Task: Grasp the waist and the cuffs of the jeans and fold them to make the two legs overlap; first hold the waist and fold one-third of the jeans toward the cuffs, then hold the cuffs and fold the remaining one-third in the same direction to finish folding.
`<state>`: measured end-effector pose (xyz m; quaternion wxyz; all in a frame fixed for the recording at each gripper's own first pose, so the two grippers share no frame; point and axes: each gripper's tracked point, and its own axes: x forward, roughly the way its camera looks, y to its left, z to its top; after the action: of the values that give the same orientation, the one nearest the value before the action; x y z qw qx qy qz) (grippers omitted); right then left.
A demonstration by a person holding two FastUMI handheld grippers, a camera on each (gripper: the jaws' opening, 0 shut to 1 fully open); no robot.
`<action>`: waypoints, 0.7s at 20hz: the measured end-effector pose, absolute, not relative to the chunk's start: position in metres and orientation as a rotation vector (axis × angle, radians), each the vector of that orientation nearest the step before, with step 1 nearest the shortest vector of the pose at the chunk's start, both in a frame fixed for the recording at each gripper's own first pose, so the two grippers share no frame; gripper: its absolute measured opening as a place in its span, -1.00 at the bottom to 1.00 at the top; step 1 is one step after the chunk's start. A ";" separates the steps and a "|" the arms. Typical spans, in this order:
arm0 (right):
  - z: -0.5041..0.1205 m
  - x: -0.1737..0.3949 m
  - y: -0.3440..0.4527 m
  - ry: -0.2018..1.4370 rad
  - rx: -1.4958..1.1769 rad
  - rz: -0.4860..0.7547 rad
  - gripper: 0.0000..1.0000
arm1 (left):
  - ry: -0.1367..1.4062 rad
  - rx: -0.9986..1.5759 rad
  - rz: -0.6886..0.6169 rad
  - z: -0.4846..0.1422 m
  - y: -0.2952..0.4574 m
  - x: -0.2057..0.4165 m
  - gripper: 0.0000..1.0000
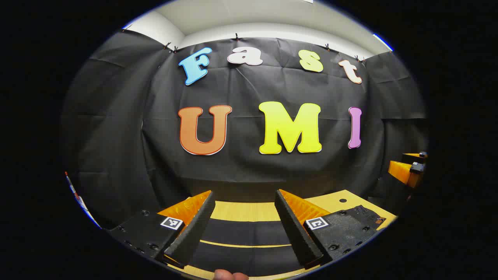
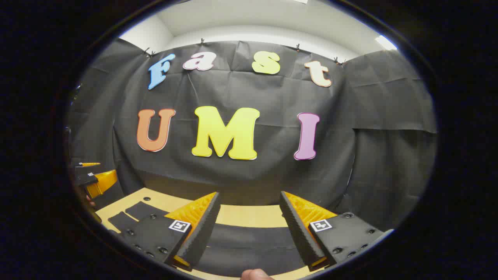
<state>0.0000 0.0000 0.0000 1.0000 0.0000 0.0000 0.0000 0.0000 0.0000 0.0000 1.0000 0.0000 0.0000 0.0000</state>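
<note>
Dark jeans (image 1: 245, 233) lie flat on the wooden table (image 1: 249, 212), the cloth running across below my left gripper (image 1: 244, 194). A thin strip of table shows between two bands of the cloth. The left gripper hangs above the jeans, open, with nothing between its fingers. In the right gripper view the jeans (image 2: 249, 241) spread under my right gripper (image 2: 249, 194), which is also open and holds nothing. More dark cloth (image 2: 132, 216) lies toward the left there. Each gripper appears in the other's view: the right gripper (image 1: 404, 163) at the right edge, the left gripper (image 2: 93, 174) at the left edge.
The black cloth wall stands close behind the table's far edge (image 2: 249, 216). A small round hole (image 1: 342, 200) sits in the tabletop at the back right. A fingertip of the person (image 1: 229, 275) shows at the bottom, and likewise a fingertip (image 2: 255, 274) in the right gripper view.
</note>
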 end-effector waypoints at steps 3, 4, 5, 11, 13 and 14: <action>0.001 -0.001 0.001 0.000 -0.004 0.010 0.86 | -0.008 0.021 -0.006 0.000 -0.003 -0.001 0.97; 0.000 -0.001 0.000 -0.001 -0.006 0.012 0.86 | -0.011 0.032 -0.012 0.001 -0.004 -0.001 1.00; 0.001 -0.001 0.000 -0.002 -0.006 0.016 0.86 | -0.014 0.039 -0.015 0.002 -0.004 -0.002 0.97; 0.000 -0.002 -0.005 0.003 -0.002 0.013 0.86 | -0.005 0.030 -0.014 -0.002 -0.005 0.001 0.97; -0.001 0.000 -0.005 0.004 -0.006 0.016 0.86 | -0.005 0.036 -0.013 -0.002 -0.006 0.002 0.97; -0.001 0.001 -0.006 0.005 -0.005 0.016 0.86 | -0.004 0.038 -0.012 -0.002 -0.006 0.002 0.97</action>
<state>0.0007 -0.0056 -0.0014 1.0000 -0.0026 0.0024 0.0080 0.0021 -0.0058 -0.0022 0.9998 0.0190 -0.0019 -0.0061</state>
